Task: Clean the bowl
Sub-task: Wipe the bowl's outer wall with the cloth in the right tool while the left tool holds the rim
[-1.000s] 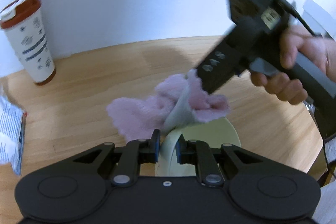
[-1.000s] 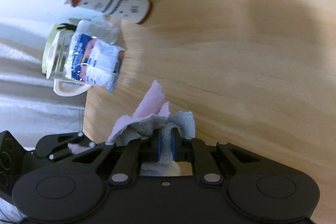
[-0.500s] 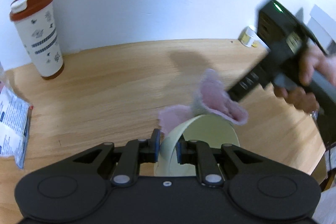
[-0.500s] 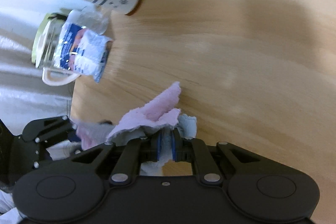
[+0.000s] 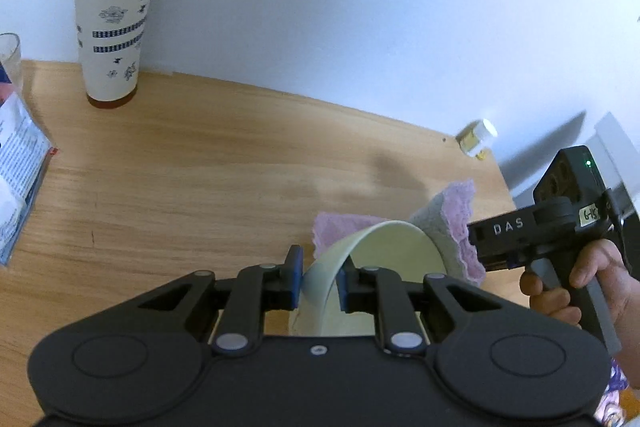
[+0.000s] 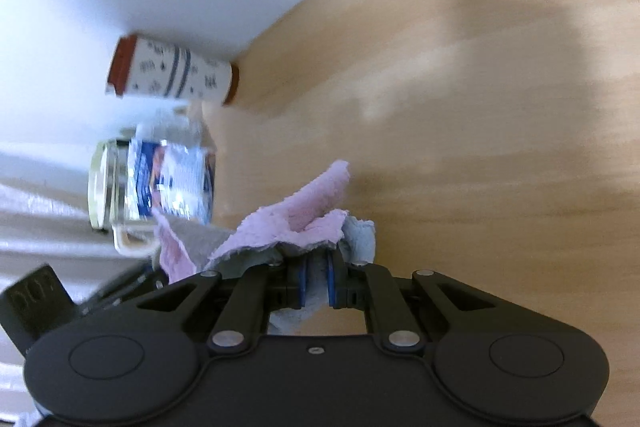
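Pale-green bowl point(image 5: 384, 267) tilted on edge above the wooden tabletop point(image 5: 200, 187): your left tongs point(image 5: 318, 277) are closed on its rim, one blue pad inside the wall and one outside, so the open mouth faces away from the camera. Your right tongs point(image 6: 316, 285) are clamped tight on a pink-and-grey cloth point(image 6: 296, 223), whose loose corners flop forward over the fingers. In the left wrist view that same cloth point(image 5: 456, 223) drapes over the far right side of the bowl's rim, with a pink fold showing behind the rim as well; the right tongs' body and your right hand point(image 5: 580, 283) sit just beside it.

Judging by this, the wiping is under way rather than finished. The visible part of the bowl's inner wall looks plain and unmarked, though the bottom is hidden behind the left tongs, so you cannot tell whether any residue is left there. What seems to remain is another pass or two around the inside, then setting the bowl down and letting go of the cloth.

Along the wall, well apart from the work, stand a patterned travel cup point(image 5: 114, 19) with a brown lid, a glass mug point(image 6: 116, 187) and a blue-printed packet point(image 5: 16, 163).
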`<state>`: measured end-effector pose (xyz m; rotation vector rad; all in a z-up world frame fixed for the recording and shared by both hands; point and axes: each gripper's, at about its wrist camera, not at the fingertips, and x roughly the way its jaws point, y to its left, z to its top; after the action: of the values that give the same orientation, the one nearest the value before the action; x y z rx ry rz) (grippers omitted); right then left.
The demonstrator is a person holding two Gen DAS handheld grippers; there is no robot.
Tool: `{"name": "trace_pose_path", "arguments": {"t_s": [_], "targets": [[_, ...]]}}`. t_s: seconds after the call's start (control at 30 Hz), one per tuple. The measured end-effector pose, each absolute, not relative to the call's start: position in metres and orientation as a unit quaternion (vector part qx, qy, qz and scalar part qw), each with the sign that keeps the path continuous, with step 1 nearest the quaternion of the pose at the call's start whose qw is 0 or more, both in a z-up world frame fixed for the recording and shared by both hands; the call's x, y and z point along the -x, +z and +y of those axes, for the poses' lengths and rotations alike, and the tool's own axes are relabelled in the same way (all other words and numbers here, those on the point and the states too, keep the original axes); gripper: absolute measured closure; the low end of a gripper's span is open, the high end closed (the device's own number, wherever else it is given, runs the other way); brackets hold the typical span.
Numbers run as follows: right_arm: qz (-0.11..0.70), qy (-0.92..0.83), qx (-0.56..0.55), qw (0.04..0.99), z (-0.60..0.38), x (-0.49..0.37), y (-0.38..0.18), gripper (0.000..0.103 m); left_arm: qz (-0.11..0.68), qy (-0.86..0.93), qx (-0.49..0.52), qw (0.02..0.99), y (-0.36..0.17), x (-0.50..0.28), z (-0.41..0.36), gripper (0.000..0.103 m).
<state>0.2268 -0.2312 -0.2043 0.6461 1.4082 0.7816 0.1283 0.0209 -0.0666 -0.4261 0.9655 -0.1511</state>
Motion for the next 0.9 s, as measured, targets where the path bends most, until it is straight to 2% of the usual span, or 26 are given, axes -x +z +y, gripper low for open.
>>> {"name": "trace_pose_path", "arguments": {"t_s": [0.47,0.9], "targets": [[0.614,0.352,-0.294,0.642,-0.22,-0.246,-0.193,0.091,0.461,-0.06,0.23,0.855,-0.07,-0.126,0.022,0.087],[0.627,0.335,-0.319,0.626,-0.259,-0.202,-0.225,0.091,0.455,-0.029,0.308,0.835,-0.087,-0.129,0.044,0.087]]}}
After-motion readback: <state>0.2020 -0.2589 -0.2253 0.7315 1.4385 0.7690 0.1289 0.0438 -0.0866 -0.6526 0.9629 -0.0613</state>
